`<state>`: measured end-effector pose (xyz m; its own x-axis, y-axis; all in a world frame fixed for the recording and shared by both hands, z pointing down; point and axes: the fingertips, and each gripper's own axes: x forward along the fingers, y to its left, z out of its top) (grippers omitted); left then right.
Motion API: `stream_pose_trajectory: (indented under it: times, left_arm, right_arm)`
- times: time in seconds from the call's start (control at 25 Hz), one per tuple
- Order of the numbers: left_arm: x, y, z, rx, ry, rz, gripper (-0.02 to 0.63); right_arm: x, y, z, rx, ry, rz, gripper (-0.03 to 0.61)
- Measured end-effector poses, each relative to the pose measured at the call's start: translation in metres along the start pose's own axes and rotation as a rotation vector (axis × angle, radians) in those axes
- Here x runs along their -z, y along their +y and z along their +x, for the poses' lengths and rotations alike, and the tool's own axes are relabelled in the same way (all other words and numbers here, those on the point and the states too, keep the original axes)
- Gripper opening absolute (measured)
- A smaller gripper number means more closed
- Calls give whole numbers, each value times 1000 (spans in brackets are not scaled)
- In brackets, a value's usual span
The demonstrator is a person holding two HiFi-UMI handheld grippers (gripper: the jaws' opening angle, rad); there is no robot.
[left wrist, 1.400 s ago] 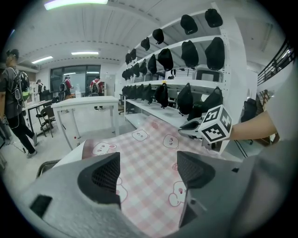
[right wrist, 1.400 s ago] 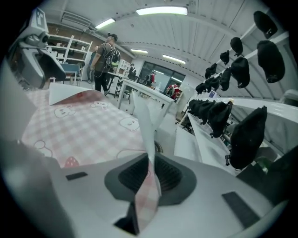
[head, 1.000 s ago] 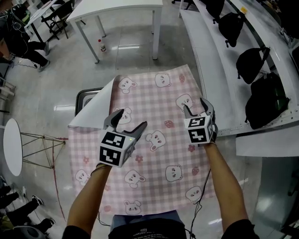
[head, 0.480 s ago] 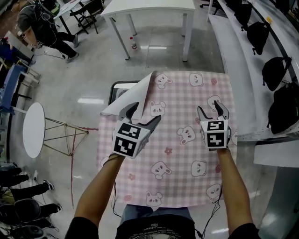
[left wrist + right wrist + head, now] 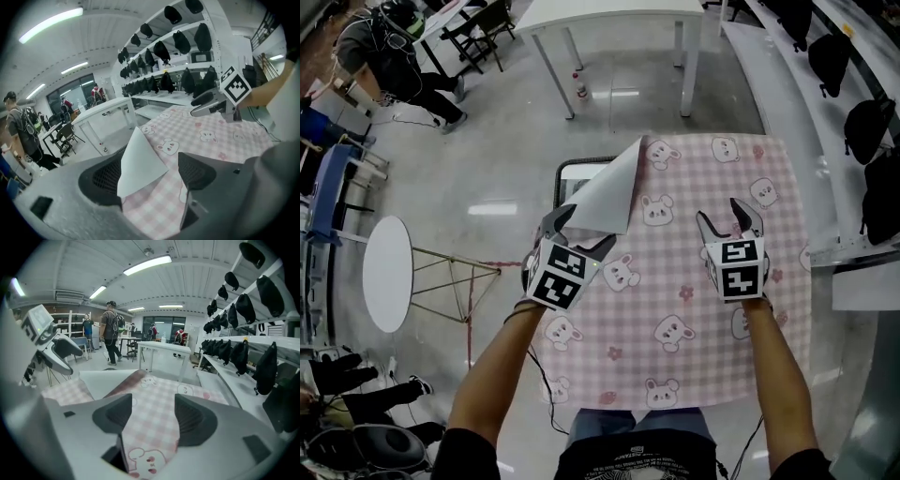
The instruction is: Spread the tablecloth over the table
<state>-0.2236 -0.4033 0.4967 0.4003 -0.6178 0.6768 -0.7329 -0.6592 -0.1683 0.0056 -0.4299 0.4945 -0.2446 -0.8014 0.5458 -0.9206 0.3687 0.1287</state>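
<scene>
- Glossy grey floor (image 5: 487, 159) runs all round a small table (image 5: 565, 180) in a busy workroom, seen from above by the person standing at its near edge.
- Nearest the person, the pink checked tablecloth (image 5: 694, 300), printed with bears, lies flat and smooth; its near edge hangs just over the table's side.
- Above the cloth's middle, the right gripper (image 5: 722, 216) hovers with its jaws well apart. Only flat cloth shows below them, and nothing is pinched.
- On the other side, the left gripper (image 5: 581, 232) is at the cloth's left edge, jaws likewise apart. The turned-back flap stands between them in the left gripper view, closer to one pad, yet neither pad presses on it.
- Just beyond the left gripper, the far-left corner (image 5: 607, 192) is folded back over the cloth, showing its white underside and leaving that corner of the table bare.
- Judged from this, the job is mostly done: three corners look laid out, and what remains is to take the flap, draw it back over the bare corner, and perhaps square the edges.
- Farther off stand a round white side table (image 5: 386, 274), a bottle (image 5: 580, 89) on the floor beneath a long white table (image 5: 609, 11), and shelves of black bags (image 5: 872, 122) on the right.
</scene>
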Motion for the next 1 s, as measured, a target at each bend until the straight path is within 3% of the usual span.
stream_pose_trajectory:
  times: [0.28,0.4,0.6,0.84,1.0]
  left_arm:
    - [62,22,-15,55,86,294,368]
    - [81,27,7,62,118,429,353]
    - [96,32,51,59,127,589,333]
    - [102,46,68,39,110,705,296]
    - [102,48,73,20,90,694,242]
  right_arm:
    - [1,65,-28,49,8,54,285]
    - [16,72,-22,65,18,76,284]
    - [47,75,-7,87,51,111,284]
    - [58,84,-5,126,80,134,281]
    - [69,85,-7,142,111,132,272]
